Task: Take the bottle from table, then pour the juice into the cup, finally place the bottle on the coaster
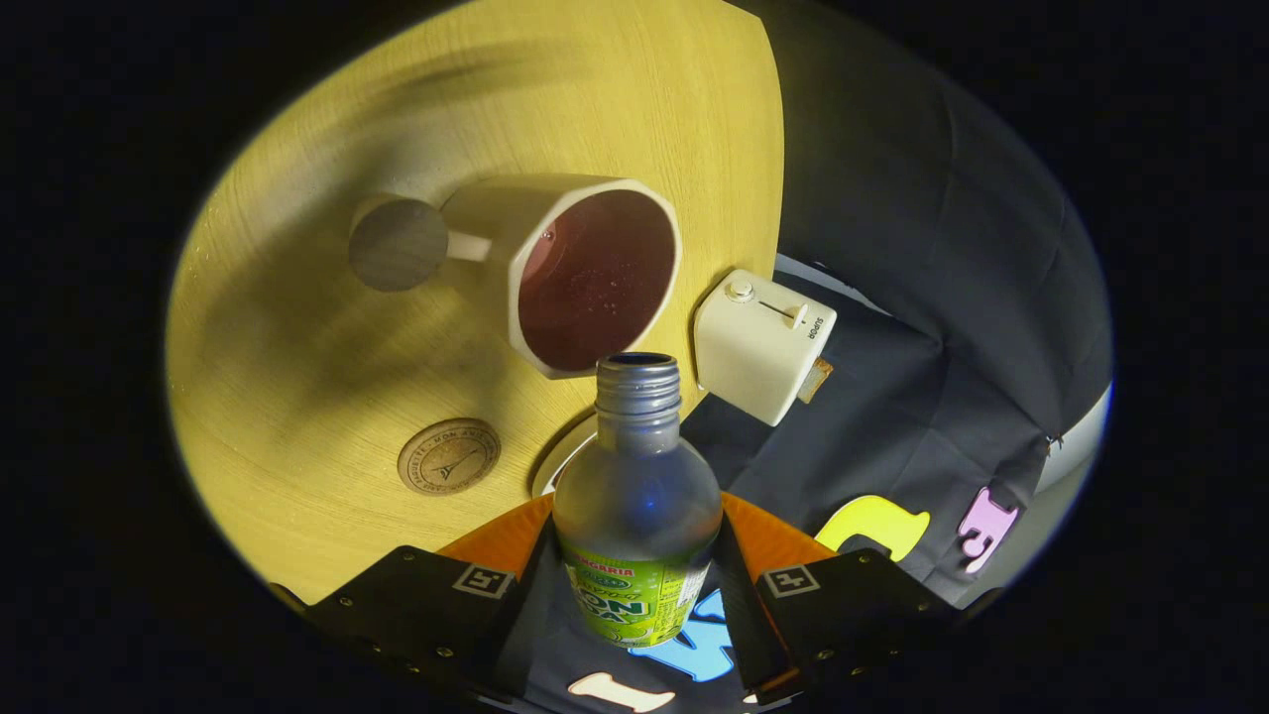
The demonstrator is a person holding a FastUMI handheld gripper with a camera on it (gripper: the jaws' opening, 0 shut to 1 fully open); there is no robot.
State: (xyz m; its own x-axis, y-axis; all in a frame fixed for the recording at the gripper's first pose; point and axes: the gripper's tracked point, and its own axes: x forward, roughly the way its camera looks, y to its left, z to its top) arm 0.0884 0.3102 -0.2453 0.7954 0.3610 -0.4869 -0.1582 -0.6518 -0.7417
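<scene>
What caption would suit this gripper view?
Hand-held gripper clamps an uncapped bottle, neck toward a cup holding dark juice; coaster waits nearby.

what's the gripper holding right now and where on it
The hand-held gripper holds the bottle, one finger on each side of its labelled lower body, with the open neck pointing ahead.

The clear plastic bottle with a green label [636, 516] sits at the lower centre of the frame, uncapped, its open threaded neck pointing toward the cup. The cream faceted cup with a round wooden handle [580, 273] lies at the upper centre, holding dark red juice. The round cork coaster with a stamped emblem [449, 455] lies flat at the lower left, bare.
</scene>
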